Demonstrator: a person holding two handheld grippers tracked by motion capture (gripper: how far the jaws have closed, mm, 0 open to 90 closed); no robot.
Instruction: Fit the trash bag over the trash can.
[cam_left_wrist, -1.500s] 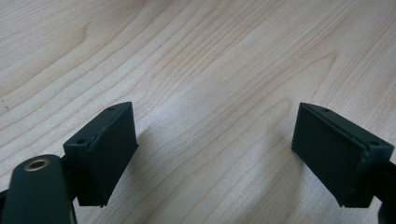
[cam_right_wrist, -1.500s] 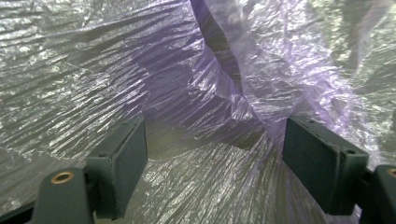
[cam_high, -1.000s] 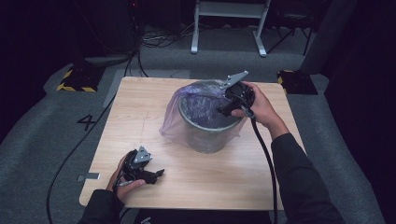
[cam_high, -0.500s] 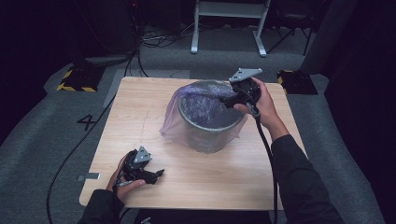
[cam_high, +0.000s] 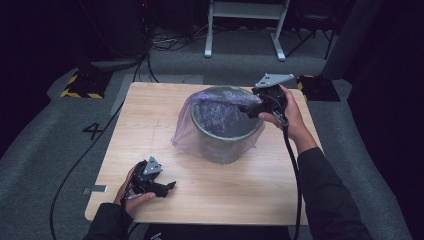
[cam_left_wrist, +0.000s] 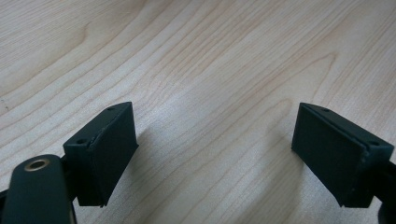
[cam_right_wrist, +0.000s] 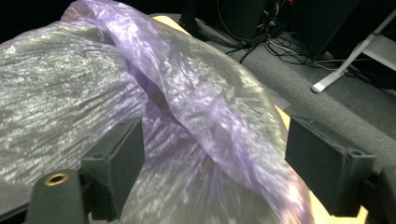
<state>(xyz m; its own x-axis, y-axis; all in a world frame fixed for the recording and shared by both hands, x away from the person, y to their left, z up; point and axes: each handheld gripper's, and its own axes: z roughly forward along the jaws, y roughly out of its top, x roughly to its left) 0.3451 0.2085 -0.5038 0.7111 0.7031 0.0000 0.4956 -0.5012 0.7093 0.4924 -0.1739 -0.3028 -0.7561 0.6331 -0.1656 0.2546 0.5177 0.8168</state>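
A grey bucket (cam_high: 224, 136) stands mid-table, lined with a thin purple plastic bag (cam_high: 186, 134) whose edge hangs over the rim. My right gripper (cam_high: 247, 110) hovers at the bucket's right rim, pointing left over the opening. Its jaws have just been opening; a loose fold of the bag (cam_right_wrist: 196, 93) runs between them, and the right gripper (cam_right_wrist: 215, 168) pads stand off it. My left gripper (cam_high: 169, 186) rests on the wooden table (cam_high: 145, 115) at the front left, held by a hand. The left gripper (cam_left_wrist: 215, 154) is open over bare wood.
Behind the table stands a white metal frame (cam_high: 245, 30) with cables on the floor around it. Yellow-and-black striped blocks (cam_high: 80, 87) sit at the far table corners. A painted 4 (cam_high: 94, 131) marks the grey floor to the left.
My right gripper has drifted right and slightly up, from over the bucket's opening to its right rim, and its jaws stand wider. The left gripper has stayed put.
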